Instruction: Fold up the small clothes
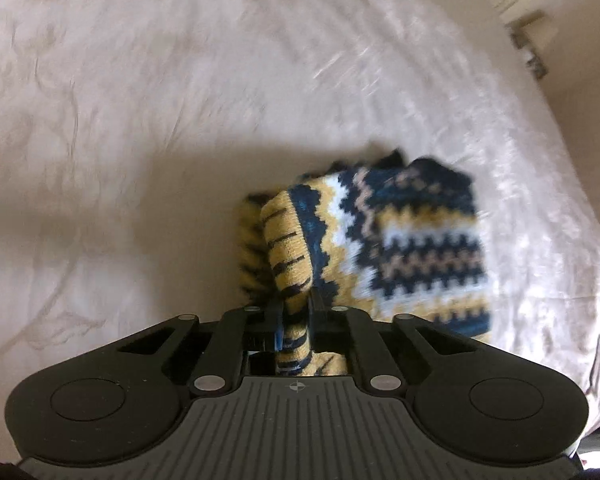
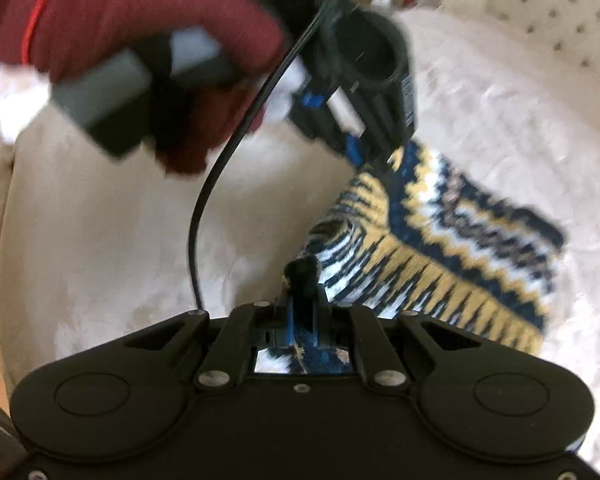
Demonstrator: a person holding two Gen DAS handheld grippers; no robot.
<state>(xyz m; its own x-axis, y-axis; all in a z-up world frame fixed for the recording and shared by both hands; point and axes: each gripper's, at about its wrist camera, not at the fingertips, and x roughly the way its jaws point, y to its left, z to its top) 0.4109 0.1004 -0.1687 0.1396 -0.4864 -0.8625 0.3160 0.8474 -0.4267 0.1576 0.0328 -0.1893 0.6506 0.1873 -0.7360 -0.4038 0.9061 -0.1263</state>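
My left gripper (image 1: 296, 312) pinches the ribbed yellow-and-black hem of the knit sweater (image 1: 416, 240); my right gripper (image 2: 302, 300) clamps another edge of it. The zigzag-patterned sweater is bunched on the cream bedspread (image 1: 140, 120). A black cable (image 2: 204, 208) arcs beside my maroon sleeve (image 2: 140, 12).

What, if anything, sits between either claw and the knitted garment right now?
Nothing visible does. The left claw is already shut on the yellow-and-navy knitted garment, and the right claw is shut on another edge of it. The rest of it drapes onto the cream bedspread, with nothing else on the cloth nearby.
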